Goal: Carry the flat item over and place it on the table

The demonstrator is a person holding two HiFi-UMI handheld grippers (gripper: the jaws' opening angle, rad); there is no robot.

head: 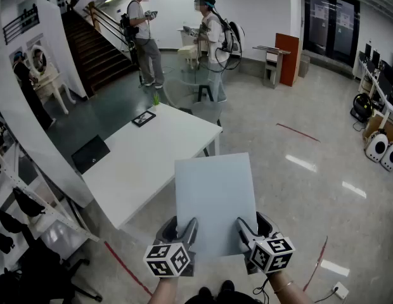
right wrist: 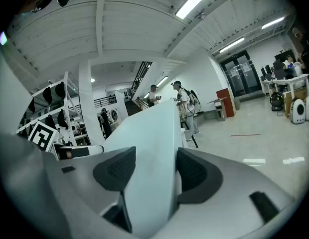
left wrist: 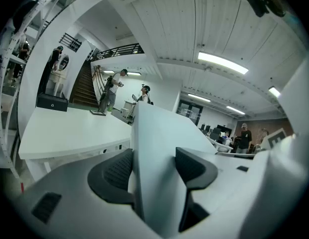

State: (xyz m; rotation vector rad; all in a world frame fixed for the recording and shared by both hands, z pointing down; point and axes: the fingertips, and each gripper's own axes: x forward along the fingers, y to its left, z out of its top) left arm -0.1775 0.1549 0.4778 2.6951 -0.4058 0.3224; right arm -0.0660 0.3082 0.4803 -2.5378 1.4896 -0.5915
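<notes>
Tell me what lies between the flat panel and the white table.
Only a narrow strip of bare grey floor, seen in the head view between the flat panel and the white table at its near edge.

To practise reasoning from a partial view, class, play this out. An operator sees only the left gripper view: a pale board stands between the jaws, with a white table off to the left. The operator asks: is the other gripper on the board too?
Observer: Yes. The right gripper is closed on the flat board as well, at the same near edge as the left gripper.
Operator: Is the board over the table yet?
Observer: Mostly not. In the head view the white table lies to the board's left, and most of the board hangs over the floor.
</notes>
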